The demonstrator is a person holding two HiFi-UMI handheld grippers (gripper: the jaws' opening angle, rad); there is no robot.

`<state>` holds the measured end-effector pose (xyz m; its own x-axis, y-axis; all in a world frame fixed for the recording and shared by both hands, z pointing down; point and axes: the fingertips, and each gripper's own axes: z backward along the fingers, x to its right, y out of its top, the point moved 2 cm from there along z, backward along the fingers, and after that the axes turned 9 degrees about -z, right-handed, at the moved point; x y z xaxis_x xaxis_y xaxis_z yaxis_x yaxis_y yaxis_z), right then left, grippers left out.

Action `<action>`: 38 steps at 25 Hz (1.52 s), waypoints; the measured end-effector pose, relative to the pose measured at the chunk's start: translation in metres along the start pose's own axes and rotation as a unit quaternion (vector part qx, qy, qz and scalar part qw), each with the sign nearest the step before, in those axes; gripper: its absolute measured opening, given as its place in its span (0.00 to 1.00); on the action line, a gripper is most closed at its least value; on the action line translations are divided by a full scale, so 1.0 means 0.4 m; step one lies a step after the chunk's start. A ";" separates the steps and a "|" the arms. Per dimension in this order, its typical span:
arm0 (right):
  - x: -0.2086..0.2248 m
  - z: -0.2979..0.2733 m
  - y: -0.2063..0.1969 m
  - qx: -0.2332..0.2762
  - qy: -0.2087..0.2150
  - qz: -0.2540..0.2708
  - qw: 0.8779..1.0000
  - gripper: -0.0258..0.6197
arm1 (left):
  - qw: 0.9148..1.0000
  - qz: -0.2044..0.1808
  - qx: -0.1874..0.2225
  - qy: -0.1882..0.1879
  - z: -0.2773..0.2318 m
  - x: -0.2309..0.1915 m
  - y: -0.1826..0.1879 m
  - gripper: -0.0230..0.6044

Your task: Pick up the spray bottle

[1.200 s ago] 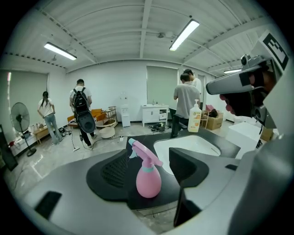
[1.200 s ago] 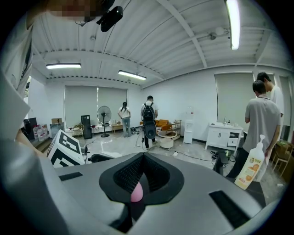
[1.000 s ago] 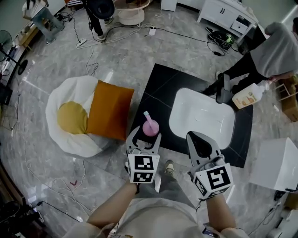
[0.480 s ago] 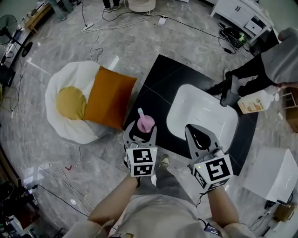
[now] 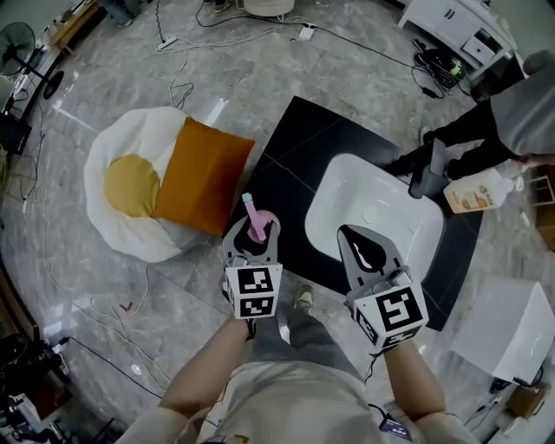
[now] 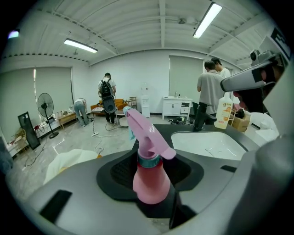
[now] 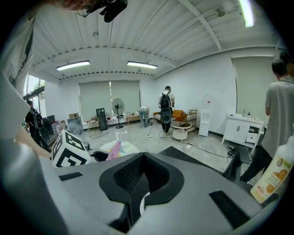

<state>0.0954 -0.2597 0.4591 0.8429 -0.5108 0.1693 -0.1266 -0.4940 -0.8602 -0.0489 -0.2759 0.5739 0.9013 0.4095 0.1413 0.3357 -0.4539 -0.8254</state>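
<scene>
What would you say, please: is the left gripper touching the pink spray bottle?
Cannot tell. In the left gripper view, the spray bottle stands between the left gripper's closing jaws; its body covers the spots where they would meet it.

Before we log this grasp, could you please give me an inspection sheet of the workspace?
Surface: black counter with a white sink set in it.
Job's things: pink spray bottle upright at the counter's near edge.
Clutter: orange-labelled bottle near the black faucet.
Claws: left claw closing, pink spray bottle between its jaws, pads not yet pressing; right claw shut, empty, by the sink's near edge.
Cables: cables loose across the floor, with a power strip.
Surroundings: egg-shaped cushion, orange pillow, white cabinet, person in grey.
</scene>
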 end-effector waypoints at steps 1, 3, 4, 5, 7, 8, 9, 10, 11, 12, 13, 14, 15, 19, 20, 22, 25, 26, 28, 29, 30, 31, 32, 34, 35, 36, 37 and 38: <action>0.004 0.001 -0.003 -0.001 -0.001 -0.001 1.000 0.08 | 1.000 -0.004 0.003 0.000 -0.001 0.000 0.004 0.33; 0.011 0.006 -0.004 0.000 -0.004 0.003 1.000 0.08 | 1.000 -0.009 0.004 -0.004 -0.003 0.003 0.005 0.32; 0.012 0.010 -0.002 0.003 -0.005 0.006 1.000 0.08 | 1.000 -0.012 0.003 -0.007 -0.004 0.006 0.000 0.32; 0.012 0.013 0.002 0.007 -0.007 0.009 1.000 0.08 | 1.000 -0.015 0.002 -0.010 -0.004 0.009 -0.005 0.32; 0.009 0.020 0.011 0.015 -0.007 0.010 1.000 0.08 | 1.000 -0.024 0.003 -0.016 0.000 0.011 -0.008 0.31; 0.007 0.024 0.017 0.020 -0.007 0.008 1.000 0.08 | 0.999 -0.030 0.006 -0.018 0.004 0.009 -0.002 0.31; 0.004 0.028 0.025 0.025 -0.007 0.007 1.000 0.08 | 0.999 -0.036 0.010 -0.021 0.011 0.006 0.006 0.30; 0.000 0.034 0.035 0.031 -0.006 0.007 0.999 0.08 | 0.999 -0.043 0.016 -0.024 0.017 0.003 0.017 0.30; -0.003 0.041 0.046 0.038 -0.005 0.004 0.999 0.08 | 0.998 -0.049 0.022 -0.029 0.024 0.002 0.029 0.30; -0.007 0.049 0.059 0.045 -0.002 -0.001 0.999 0.08 | 0.998 -0.053 0.028 -0.034 0.030 0.002 0.042 0.30; -0.011 0.058 0.073 0.053 0.000 -0.005 0.999 0.08 | 0.997 -0.057 0.034 -0.038 0.037 0.000 0.055 0.30; -0.017 0.068 0.088 0.060 0.003 -0.007 0.998 0.08 | 0.997 -0.062 0.039 -0.040 0.047 -0.003 0.068 0.29; -0.023 0.079 0.103 0.068 0.004 -0.007 0.998 0.08 | 0.996 -0.069 0.044 -0.041 0.058 -0.010 0.086 0.29; -0.051 0.131 0.166 0.099 0.003 0.004 0.995 0.08 | 0.993 -0.090 0.072 -0.038 0.118 -0.039 0.165 0.28; -0.058 0.144 0.180 0.106 0.003 0.006 0.994 0.08 | 0.992 -0.094 0.079 -0.038 0.135 -0.044 0.183 0.28; -0.072 0.172 0.206 0.122 0.003 0.005 0.993 0.08 | 0.990 -0.102 0.095 -0.036 0.169 -0.052 0.218 0.28; -0.088 0.210 0.237 0.143 -0.001 0.003 0.990 0.08 | 0.986 -0.109 0.118 -0.035 0.218 -0.067 0.269 0.28; -0.093 0.224 0.247 0.149 -0.004 0.003 0.989 0.08 | 0.985 -0.111 0.126 -0.035 0.235 -0.072 0.286 0.28; -0.105 0.256 0.266 0.163 -0.010 0.005 0.987 0.08 | 0.983 -0.115 0.141 -0.035 0.270 -0.081 0.319 0.28; -0.113 0.273 0.275 0.169 -0.012 0.007 0.986 0.08 | 0.981 -0.116 0.148 -0.036 0.288 -0.085 0.334 0.28; -0.121 0.292 0.284 0.175 -0.013 0.011 0.984 0.08 | 0.980 -0.114 0.156 -0.038 0.307 -0.087 0.349 0.28; -0.131 0.311 0.294 0.180 -0.014 0.015 0.983 0.08 | 0.980 -0.107 0.164 -0.041 0.325 -0.089 0.363 0.28; -0.140 0.332 0.303 0.186 -0.015 0.021 0.982 0.08 | 0.979 -0.099 0.173 -0.044 0.345 -0.090 0.375 0.28; -0.160 0.372 0.320 0.197 -0.017 0.030 0.980 0.08 | 0.977 -0.093 0.189 -0.046 0.384 -0.089 0.400 0.28; -0.168 0.390 0.326 0.201 -0.018 0.034 0.979 0.08 | 0.975 -0.094 0.197 -0.046 0.404 -0.087 0.412 0.28; -0.175 0.407 0.331 0.205 -0.019 0.038 0.978 0.08 | 0.973 -0.097 0.204 -0.047 0.423 -0.084 0.424 0.28; -0.181 0.422 0.333 0.208 -0.021 0.040 0.977 0.08 | 0.971 -0.101 0.211 -0.047 0.441 -0.080 0.434 0.28; -0.187 0.436 0.334 0.210 -0.022 0.041 0.977 0.08 | 0.969 -0.106 0.217 -0.048 0.459 -0.076 0.443 0.28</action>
<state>0.1067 -0.1647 0.2477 0.8615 -0.5016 0.0788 0.0238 -0.1152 -0.9931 -0.0670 -0.2233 0.3230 0.7880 0.5384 0.2985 0.3451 0.0152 -0.9385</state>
